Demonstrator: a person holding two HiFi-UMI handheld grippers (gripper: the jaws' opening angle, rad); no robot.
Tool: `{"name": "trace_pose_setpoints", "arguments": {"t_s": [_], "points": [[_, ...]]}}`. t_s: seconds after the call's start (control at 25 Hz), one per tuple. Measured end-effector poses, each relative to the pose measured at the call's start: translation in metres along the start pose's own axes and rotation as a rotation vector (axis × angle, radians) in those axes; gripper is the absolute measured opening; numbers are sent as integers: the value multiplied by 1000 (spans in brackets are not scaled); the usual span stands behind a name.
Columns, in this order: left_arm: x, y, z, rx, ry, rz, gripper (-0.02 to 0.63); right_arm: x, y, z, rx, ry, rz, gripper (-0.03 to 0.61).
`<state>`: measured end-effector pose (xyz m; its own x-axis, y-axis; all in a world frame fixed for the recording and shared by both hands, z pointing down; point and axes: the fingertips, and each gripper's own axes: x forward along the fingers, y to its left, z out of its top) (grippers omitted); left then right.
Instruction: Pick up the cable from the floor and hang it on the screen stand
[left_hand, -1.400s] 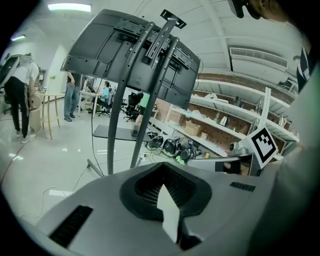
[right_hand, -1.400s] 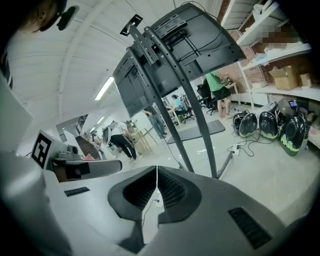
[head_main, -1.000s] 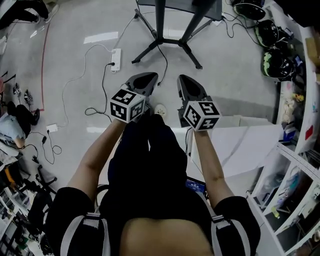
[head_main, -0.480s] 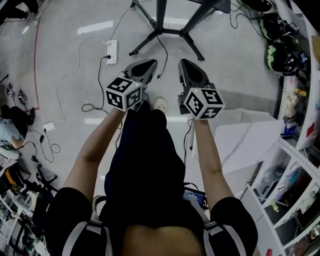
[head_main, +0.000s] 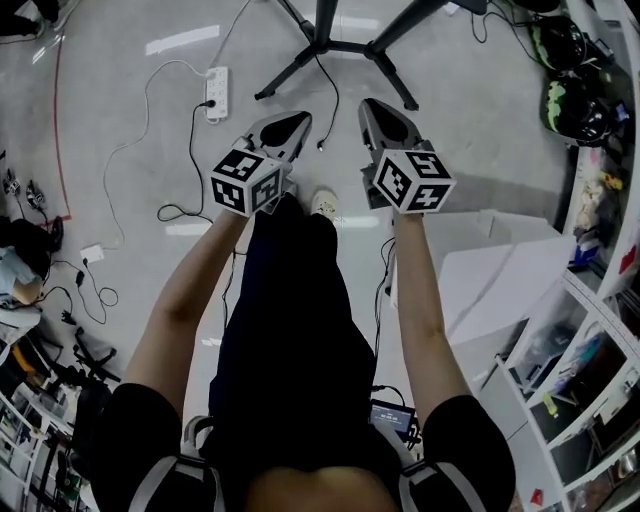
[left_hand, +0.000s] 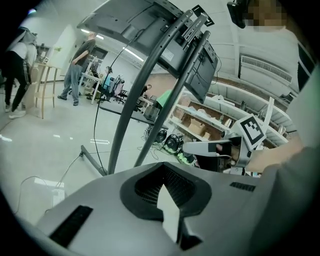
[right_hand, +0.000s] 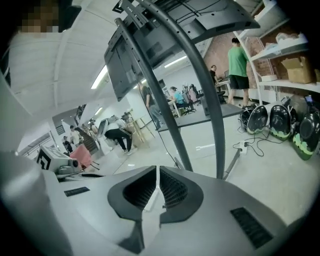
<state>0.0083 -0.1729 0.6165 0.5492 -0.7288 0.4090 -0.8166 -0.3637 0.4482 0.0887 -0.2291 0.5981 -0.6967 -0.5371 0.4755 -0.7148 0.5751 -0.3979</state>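
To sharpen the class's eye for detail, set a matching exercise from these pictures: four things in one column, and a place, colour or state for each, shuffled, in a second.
Things: 1 power strip; 2 screen stand; 3 helmets; 4 right gripper.
Descriptions: A jaws together, nothing between; B on the floor beside the shelves, at the right; C white, on the floor at the left; D dark legs spread on the floor ahead.
Pairs: 1-C; 2-D; 3-B; 4-A.

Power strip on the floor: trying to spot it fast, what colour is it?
The power strip is white; head view shows it best.
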Motion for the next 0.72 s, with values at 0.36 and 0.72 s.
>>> {"name": "trace_pose_setpoints", "arguments": {"t_s": [0.36,0.72], "points": [[25,42,-64,-62,35,17,6,47,-25,-75,-48,116,38,25],[57,78,-141,-89,100,28,6,80,-62,-169,-63,251,47,25]]}}
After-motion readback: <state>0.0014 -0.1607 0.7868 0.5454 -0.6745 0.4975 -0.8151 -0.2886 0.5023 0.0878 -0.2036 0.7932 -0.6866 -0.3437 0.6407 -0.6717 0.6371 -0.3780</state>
